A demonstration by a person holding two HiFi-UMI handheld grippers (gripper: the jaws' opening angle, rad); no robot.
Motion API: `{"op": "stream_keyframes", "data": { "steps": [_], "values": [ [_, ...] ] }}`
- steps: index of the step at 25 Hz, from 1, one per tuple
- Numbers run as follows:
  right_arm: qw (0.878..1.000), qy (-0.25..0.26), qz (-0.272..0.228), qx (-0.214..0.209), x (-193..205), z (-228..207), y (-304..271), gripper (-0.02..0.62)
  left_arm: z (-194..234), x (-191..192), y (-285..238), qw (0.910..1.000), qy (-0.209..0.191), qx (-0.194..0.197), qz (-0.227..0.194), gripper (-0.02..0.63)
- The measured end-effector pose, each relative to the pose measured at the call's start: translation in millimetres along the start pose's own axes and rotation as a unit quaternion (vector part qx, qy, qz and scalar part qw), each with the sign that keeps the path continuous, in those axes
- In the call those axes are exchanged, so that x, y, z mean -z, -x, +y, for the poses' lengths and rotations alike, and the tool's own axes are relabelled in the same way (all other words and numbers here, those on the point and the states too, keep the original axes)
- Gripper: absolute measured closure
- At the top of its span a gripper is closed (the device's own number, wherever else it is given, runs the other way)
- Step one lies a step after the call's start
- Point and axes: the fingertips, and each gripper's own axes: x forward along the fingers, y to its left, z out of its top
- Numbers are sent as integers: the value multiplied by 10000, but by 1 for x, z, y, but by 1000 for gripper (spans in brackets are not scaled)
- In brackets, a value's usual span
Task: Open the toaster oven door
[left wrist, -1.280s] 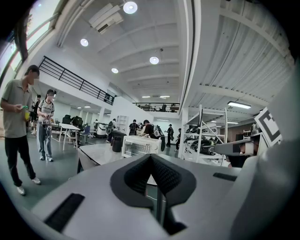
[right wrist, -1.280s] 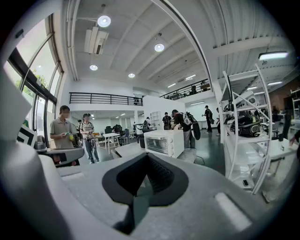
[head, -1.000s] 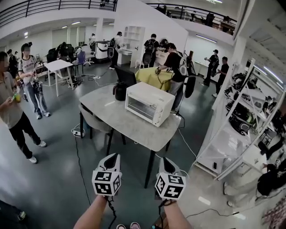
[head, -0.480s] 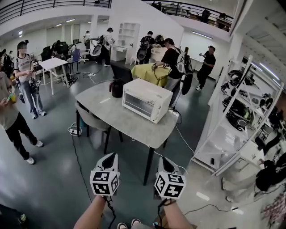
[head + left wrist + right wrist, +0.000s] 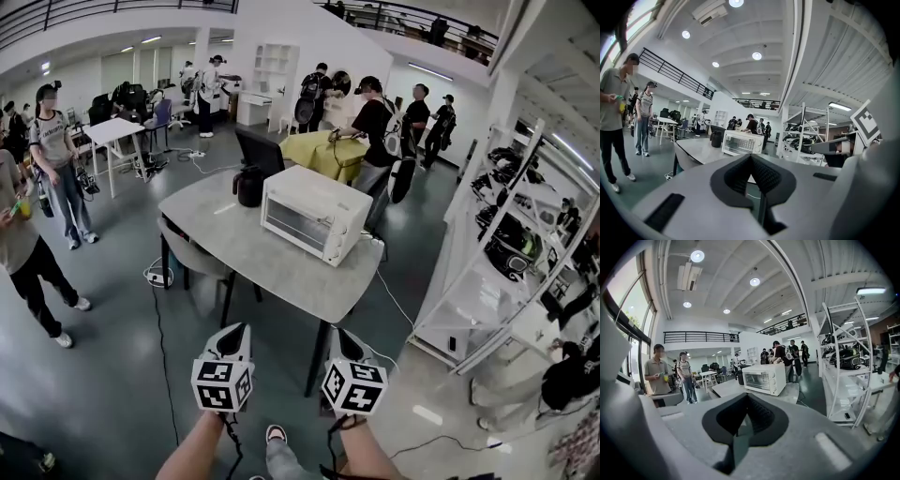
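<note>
Grey plastic shells with black ribbed pads [image 5: 765,176] made up both tongs, and each pair was pressed together on nothing. The left tongs [image 5: 236,330] and the right tongs [image 5: 344,335] were held low and side by side above the dark, glossy floor [image 5: 112,394], short of the counter [image 5: 267,270]. That counter was a pale, smooth, rounded slab on thin dark legs. On it, well apart from both tongs, stood the toaster oven [image 5: 317,192], a white boxy metal case. Its door [image 5: 294,223] was shut, a glass pane in a white frame on the front face, with a column of knobs [image 5: 336,246] to one side. A dark jug [image 5: 249,187] sat just beside the oven's far end. The oven looked light for its size and might slide on the slick top if tugged sharply. The door probably hinges along its bottom edge and would swing down stiffly at first. The best hold would likely be a handle along the door's upper edge, though none could be made out from there. The pane should be spared any knock, and the tongs would have to spread before closing on it.
</note>
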Motion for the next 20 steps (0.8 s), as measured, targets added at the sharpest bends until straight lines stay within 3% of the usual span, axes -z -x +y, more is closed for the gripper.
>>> {"op": "stream_keyframes", "data": {
  "steps": [11, 20],
  "values": [
    [10000, 9, 2, 21, -52, -44, -121, 591, 23, -38, -128, 10000, 15, -14, 39, 612],
    [9999, 2, 96, -105, -76, -74, -208, 591, 37, -48, -213, 9997, -50, -101, 227, 612]
  ]
}}
